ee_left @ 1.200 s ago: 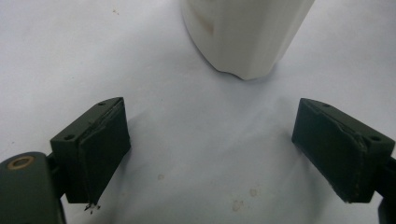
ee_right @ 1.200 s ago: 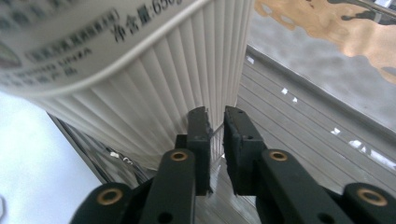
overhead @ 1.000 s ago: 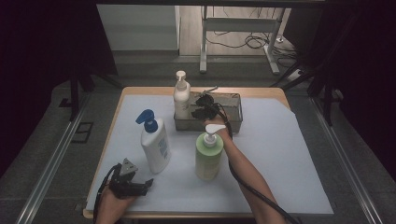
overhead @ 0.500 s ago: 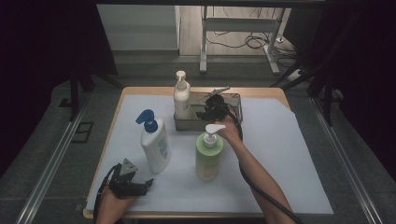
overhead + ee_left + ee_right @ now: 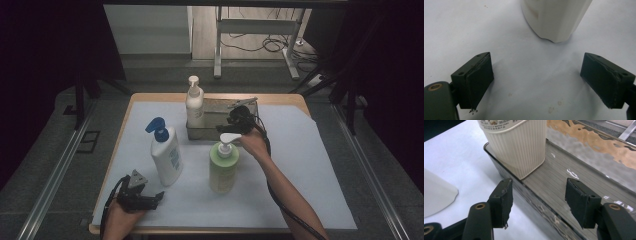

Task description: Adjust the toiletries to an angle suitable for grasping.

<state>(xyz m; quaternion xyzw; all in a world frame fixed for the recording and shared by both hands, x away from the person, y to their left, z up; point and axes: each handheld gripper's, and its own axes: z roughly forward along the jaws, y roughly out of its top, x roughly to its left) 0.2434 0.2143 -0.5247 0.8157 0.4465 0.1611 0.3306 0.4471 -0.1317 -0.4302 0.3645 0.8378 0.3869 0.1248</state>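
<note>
Print on cream bottle [image 5: 516,145] illegible

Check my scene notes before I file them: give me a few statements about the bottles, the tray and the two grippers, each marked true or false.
1. The cream bottle stands inside the metal tray. True.
2. The right gripper is clamped on the cream bottle. False: its jaws, which have just been opening, are apart with nothing between them.
3. The green bottle lies on its side. False: it stands upright.
4. The left gripper is open, and holds nothing. True.
5. The blue-pump bottle stands on the table outside the tray. True.
</note>
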